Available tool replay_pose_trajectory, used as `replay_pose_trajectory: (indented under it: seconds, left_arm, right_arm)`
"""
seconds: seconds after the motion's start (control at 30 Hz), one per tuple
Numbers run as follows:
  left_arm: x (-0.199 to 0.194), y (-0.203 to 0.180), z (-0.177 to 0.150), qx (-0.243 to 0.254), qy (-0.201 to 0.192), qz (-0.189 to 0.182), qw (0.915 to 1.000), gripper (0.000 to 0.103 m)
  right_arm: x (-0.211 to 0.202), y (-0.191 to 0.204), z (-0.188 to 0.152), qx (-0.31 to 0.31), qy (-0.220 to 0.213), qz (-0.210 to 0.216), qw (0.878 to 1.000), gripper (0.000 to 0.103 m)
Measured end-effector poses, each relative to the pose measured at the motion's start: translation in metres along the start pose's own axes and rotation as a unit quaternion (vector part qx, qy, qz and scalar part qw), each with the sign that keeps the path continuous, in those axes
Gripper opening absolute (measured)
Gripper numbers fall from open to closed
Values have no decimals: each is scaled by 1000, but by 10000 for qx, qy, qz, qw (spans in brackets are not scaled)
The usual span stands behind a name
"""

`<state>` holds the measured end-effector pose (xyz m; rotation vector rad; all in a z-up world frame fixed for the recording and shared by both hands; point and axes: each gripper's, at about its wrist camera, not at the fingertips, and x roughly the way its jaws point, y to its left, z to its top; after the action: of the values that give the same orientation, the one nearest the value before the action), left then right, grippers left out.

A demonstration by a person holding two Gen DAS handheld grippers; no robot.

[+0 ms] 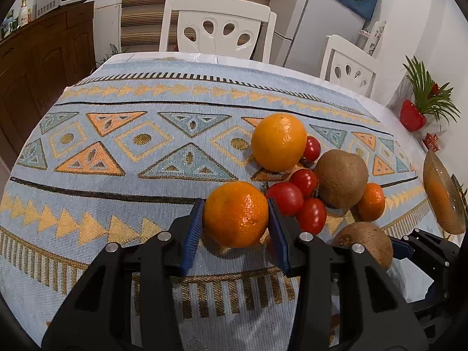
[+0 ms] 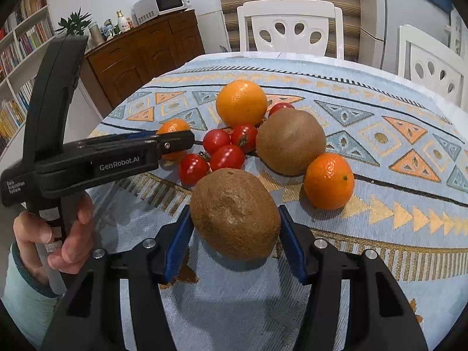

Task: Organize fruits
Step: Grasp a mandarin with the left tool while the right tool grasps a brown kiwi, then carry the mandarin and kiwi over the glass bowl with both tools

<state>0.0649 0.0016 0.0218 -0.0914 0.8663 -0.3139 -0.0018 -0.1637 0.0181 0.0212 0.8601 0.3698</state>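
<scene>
My left gripper (image 1: 235, 201) is shut on a mandarin (image 1: 235, 213), with a blue pad pressed on each side just above the patterned tablecloth (image 1: 117, 152). In the right wrist view that left gripper (image 2: 190, 140) comes in from the left, held by a hand, and hides most of its mandarin (image 2: 172, 125). My right gripper (image 2: 234, 207) holds a brown kiwi (image 2: 235, 213) between its pads. Behind lie a large orange (image 2: 241, 102), a second kiwi (image 2: 289, 142), another mandarin (image 2: 329, 181) and several cherry tomatoes (image 2: 226, 156).
An amber glass bowl (image 1: 444, 196) stands at the table's right edge, with a red potted plant (image 1: 412, 115) behind it. White chairs (image 1: 216, 26) line the far side. A wooden sideboard (image 2: 140, 55) with a microwave stands to the left.
</scene>
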Motion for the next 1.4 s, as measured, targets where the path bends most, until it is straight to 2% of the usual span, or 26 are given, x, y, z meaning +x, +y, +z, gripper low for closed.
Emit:
replay_pose_trajectory:
  seconds: [0.23,0.43,0.57,0.6,0.73,0.83,0.97,1.13,1.23,1.4]
  left_arm:
    - [-8,2,-2,-59,-225,24,9997,42]
    - [-16,-11,-4,92,-171,58,9998,42]
    - [-31,-34,-8,373,-209,-81,9991,42]
    - [-34,-42,-8,438,-215,-130,9987,42]
    - [-48,-89,-5,817,-282,-365,9956,42]
    - [-64,-141,-2,1177,-411,-642,9901,42]
    - [-75,-202,1,1509,-458,-578,9858,42]
    - [-80,-267,8,1570,-385,-1320,9780,42]
    - [-82,-308,10,1714,-356,-1619,9712,42]
    - [-82,-368,10,1978,-365,-1978,9594,42]
  right_arm:
    - [-15,-8,-2,157,-318,137,9993,56]
    - [-30,-16,-10,373,-319,-125,9987,56]
    - [-55,-40,-32,951,-198,282,9949,56]
    - [-67,-48,-38,1064,-243,251,9937,56]
    - [-114,-81,-55,1367,-536,-151,9890,56]
    - [-154,-108,-68,1554,-855,-491,9829,56]
    - [-201,-146,-88,1789,-1132,-1192,9700,57]
    - [-261,-206,-114,2443,-1472,-1558,9457,57]
    - [-289,-235,-124,2699,-1567,-1823,9324,57]
    - [-316,-261,-132,2807,-1794,-2050,9204,57]
